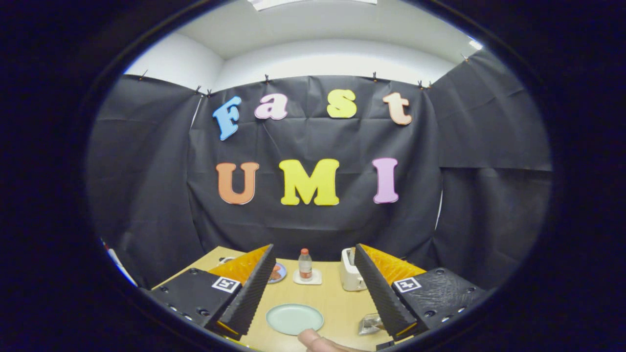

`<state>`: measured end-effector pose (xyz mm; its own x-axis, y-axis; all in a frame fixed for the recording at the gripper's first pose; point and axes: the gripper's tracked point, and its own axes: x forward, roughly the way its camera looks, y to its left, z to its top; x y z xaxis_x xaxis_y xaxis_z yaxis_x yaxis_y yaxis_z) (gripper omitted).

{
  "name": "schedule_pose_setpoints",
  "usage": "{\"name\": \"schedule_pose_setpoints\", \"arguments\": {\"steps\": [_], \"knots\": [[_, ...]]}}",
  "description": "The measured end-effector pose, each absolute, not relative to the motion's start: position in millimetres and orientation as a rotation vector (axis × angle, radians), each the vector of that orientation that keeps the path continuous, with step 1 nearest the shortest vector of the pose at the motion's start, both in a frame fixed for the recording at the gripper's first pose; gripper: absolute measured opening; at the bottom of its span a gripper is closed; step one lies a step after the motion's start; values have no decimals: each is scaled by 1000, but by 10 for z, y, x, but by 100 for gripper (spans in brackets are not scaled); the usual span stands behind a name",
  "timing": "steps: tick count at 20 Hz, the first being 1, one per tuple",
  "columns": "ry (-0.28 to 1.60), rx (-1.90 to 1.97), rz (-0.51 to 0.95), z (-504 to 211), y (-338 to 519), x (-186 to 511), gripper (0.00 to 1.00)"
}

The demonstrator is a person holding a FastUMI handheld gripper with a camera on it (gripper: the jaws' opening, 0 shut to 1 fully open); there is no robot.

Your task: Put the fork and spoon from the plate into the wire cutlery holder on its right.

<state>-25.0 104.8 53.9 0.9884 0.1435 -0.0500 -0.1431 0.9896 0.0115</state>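
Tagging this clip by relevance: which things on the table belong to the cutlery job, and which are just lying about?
Job:
- plate, between the open gripper's fingers; no cutlery seen on it
- wire cutlery holder, right of the plate

Lying about:
- bottle on a coaster
- toaster
- small dish

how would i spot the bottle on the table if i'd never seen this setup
Start at the wooden table in front of the black cloth wall, and look beyond the open tongs toward its far edge. There, a small clear bottle with an orange-red cap stands upright on a white square coaster. It sits between a small plate of food and a white toaster, and is the only slim upright thing there.
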Motion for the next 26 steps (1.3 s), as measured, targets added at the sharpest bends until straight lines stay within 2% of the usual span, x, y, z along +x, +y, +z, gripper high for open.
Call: {"name": "schedule_pose_setpoints", "arguments": {"steps": [5,16,26], "knots": [[41,1,113,533,861,-354,98],[78,-16,139,127,748,-460,98],[102,3,177,95,710,-213,98]]}}
